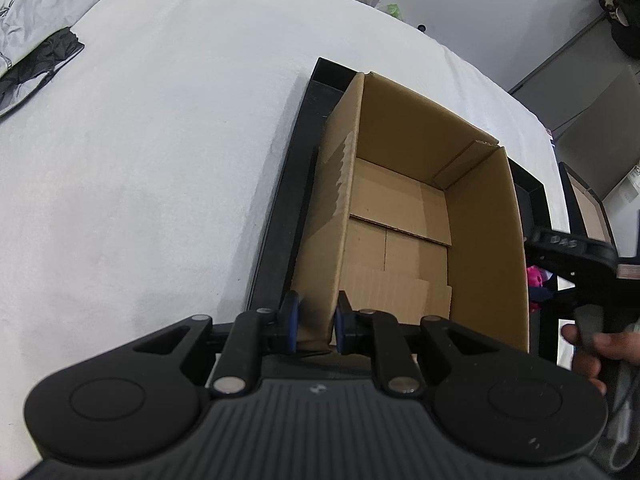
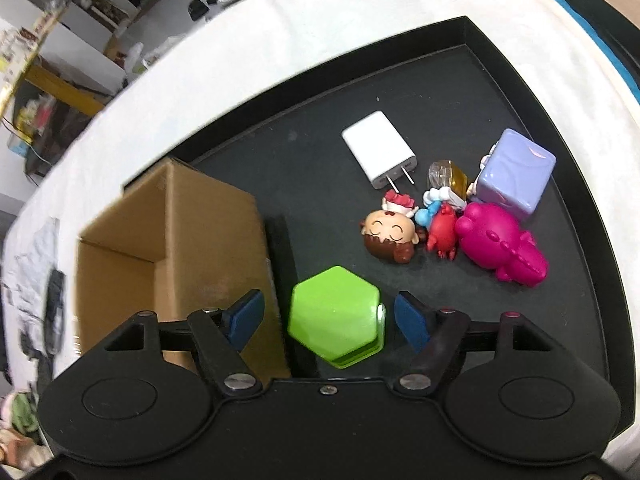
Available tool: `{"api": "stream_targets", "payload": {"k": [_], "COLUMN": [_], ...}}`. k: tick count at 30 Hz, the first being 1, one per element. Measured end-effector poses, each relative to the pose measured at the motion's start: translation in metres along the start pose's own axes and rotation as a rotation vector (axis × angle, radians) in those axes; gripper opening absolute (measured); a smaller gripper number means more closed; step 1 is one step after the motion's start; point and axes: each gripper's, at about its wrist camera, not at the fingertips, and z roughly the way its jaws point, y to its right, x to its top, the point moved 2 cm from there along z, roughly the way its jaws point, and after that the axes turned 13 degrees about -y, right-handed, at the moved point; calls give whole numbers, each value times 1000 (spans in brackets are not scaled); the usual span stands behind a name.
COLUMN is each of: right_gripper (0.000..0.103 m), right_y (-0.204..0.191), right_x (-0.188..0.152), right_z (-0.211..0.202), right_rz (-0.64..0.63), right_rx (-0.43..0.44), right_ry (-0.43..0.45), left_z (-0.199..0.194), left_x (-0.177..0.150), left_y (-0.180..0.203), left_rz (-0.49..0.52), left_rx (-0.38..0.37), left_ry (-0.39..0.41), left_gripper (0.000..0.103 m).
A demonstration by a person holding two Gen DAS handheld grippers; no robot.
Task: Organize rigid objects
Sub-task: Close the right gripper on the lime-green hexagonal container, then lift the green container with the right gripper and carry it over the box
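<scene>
My right claw (image 2: pixel 328 314) gapes wide around the green hexagon (image 2: pixel 336 316), untouched; the box (image 2: pixel 176 220) lies left, its wall pinched in my left claw (image 1: pixel 316 326).

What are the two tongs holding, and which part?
Left tongs pinch the brown cardboard box by its near-left wall. Right tongs hold nothing.

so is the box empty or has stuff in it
Empty: the box stands open-topped, and the left wrist view shows only its bare cardboard floor; the toys lie outside on the tray.

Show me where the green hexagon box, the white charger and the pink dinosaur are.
green hexagon box (image 2: pixel 334 312), right wrist view, top face
white charger (image 2: pixel 378 148), right wrist view, flat white body
pink dinosaur (image 2: pixel 494 236), right wrist view, its body
</scene>
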Motion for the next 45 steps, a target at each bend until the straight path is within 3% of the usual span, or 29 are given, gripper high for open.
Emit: {"api": "stream_targets", "payload": {"k": [2, 3, 4, 17, 30, 33, 36, 45], "right_gripper": [68, 48, 46, 46, 46, 46, 46, 46], "right_y": [1, 3, 6, 12, -15, -23, -32, -62], "right_x": [0, 0, 0, -11, -8, -8, -9, -10], "right_z": [9, 12, 12, -30, -74, -85, -90, -88], "right_rz": [6, 9, 13, 2, -63, -76, -95, -159], "right_rx": [-23, -22, -18, 8, 82, 99, 116, 162], "right_ry": [-14, -19, -26, 61, 139, 152, 164, 160], "left_z": [-2, -2, -2, -6, -4, -1, -1, 0], "left_x": [0, 0, 0, -4, 0, 4, 6, 5], "left_y": [0, 0, -1, 4, 8, 3, -3, 4], "left_rz": [12, 13, 14, 42, 55, 27, -5, 30], "left_rx": [3, -1, -4, 1, 14, -24, -39, -33], "left_ry": [6, 5, 2, -5, -18, -35, -36, -40], "left_gripper": [17, 17, 17, 18, 18, 18, 18, 18]}}
